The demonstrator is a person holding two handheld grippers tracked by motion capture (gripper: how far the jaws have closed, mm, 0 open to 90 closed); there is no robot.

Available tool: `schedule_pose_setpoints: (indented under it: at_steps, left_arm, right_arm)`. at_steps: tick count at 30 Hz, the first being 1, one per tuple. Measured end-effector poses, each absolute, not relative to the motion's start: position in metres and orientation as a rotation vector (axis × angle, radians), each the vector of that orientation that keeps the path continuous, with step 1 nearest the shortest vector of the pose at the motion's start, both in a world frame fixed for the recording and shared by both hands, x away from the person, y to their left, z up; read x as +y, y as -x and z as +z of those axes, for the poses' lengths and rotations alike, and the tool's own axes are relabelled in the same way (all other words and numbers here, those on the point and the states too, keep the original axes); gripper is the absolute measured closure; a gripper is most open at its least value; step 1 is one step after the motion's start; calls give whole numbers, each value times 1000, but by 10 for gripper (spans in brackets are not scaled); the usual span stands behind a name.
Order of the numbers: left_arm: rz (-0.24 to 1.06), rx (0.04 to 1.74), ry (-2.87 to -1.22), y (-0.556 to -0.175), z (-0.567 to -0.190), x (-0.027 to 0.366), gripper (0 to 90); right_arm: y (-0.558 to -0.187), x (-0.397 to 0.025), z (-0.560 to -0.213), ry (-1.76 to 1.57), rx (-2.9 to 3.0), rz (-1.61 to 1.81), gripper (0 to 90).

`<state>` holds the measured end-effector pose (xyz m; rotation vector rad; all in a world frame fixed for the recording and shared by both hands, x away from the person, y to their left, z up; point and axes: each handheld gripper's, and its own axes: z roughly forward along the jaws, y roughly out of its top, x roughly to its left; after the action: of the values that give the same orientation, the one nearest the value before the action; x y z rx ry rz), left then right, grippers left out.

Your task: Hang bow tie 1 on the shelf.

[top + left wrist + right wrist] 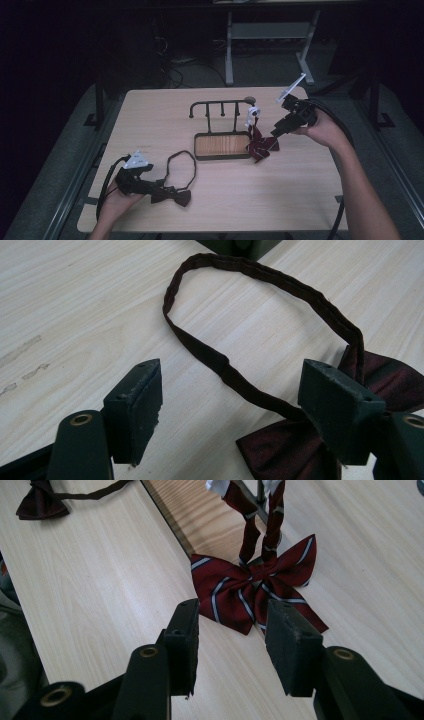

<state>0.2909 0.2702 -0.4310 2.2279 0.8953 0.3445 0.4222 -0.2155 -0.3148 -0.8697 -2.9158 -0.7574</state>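
Left gripper (230,410) jaws apart over table (75,305); dark bow tie (295,450) at four o'clock, its strap (260,280) looping toward twelve.

Probably a lab or office: a pale wooden desk (150,115), metal-legged tables (229,45) and floor cables (172,70) in dim surroundings.
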Motion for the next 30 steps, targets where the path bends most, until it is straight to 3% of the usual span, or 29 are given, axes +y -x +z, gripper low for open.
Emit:
schedule_pose_setpoints:
  at_steps: [30]
  left_arm:
    - [344, 881, -2250, -290, -431, 269, 265]
  right_arm:
    - [-391, -230, -363, 915, -2853, -785, 452]
